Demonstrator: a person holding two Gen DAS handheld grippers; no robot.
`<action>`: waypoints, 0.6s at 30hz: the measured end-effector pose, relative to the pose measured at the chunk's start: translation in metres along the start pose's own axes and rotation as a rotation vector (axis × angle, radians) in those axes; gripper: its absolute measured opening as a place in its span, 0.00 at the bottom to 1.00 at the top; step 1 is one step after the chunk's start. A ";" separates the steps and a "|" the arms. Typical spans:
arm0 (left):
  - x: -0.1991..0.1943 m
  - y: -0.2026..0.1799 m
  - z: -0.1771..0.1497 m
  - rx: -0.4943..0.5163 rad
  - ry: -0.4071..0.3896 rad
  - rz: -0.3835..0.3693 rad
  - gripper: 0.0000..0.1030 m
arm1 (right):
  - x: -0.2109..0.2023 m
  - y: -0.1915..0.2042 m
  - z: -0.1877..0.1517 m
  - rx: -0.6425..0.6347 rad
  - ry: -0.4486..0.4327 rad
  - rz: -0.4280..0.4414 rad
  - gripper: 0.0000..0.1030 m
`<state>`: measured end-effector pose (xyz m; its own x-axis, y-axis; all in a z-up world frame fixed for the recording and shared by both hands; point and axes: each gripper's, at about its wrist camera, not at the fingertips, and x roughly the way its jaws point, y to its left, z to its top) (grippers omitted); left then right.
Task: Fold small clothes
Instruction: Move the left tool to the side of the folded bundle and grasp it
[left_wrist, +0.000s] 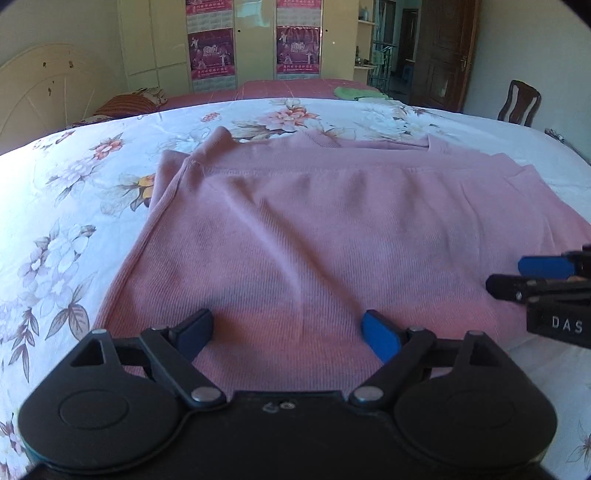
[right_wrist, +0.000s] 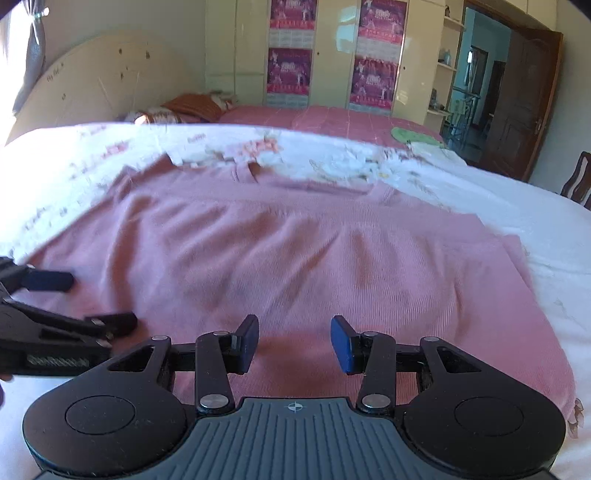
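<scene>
Blue-padded fingers (left_wrist: 380, 336) of the left gripper (left_wrist: 288, 334) stand wide apart just above the near edge of the pink garment (left_wrist: 314, 229), gripping nothing. From the right wrist view, the right gripper (right_wrist: 294, 343) has its fingers (right_wrist: 341, 343) spread too, though less widely, and also empty over the same near edge. Each tool shows in the other's view: the right gripper (left_wrist: 535, 277) pokes in from the right margin, and the left gripper (right_wrist: 74, 299) reaches in from the left, both low over the cloth.

Folded over on itself, the pink garment lies flat on the floral bedsheet (left_wrist: 66, 206), its long axis running left to right across both views. A stitched hem runs across the upper layer, and beyond it a lower layer juts out at the far edge. Its fabric is a fine ribbed knit, dusty pink, with soft creases fanning out from the near middle.

Farther off sit a green cloth (left_wrist: 356, 93), a red bedspread (right_wrist: 314, 118), a cream headboard (left_wrist: 40, 85), wardrobe doors with posters (left_wrist: 211, 51) and a wooden chair (left_wrist: 519, 105)
</scene>
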<state>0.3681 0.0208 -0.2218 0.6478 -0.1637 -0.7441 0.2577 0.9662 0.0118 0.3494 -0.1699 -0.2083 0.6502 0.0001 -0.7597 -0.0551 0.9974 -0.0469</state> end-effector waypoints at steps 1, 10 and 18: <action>-0.002 0.001 0.000 -0.002 0.003 0.000 0.86 | -0.001 -0.004 -0.005 0.018 -0.011 0.011 0.42; -0.018 0.008 0.022 -0.067 -0.037 -0.002 0.83 | -0.016 -0.003 0.024 0.078 -0.095 0.065 0.42; 0.013 0.012 0.031 -0.110 0.019 0.056 0.86 | 0.024 0.010 0.044 0.046 -0.056 0.030 0.42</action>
<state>0.4019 0.0240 -0.2112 0.6447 -0.1062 -0.7570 0.1408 0.9899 -0.0189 0.3974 -0.1567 -0.1986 0.6901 0.0328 -0.7230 -0.0414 0.9991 0.0059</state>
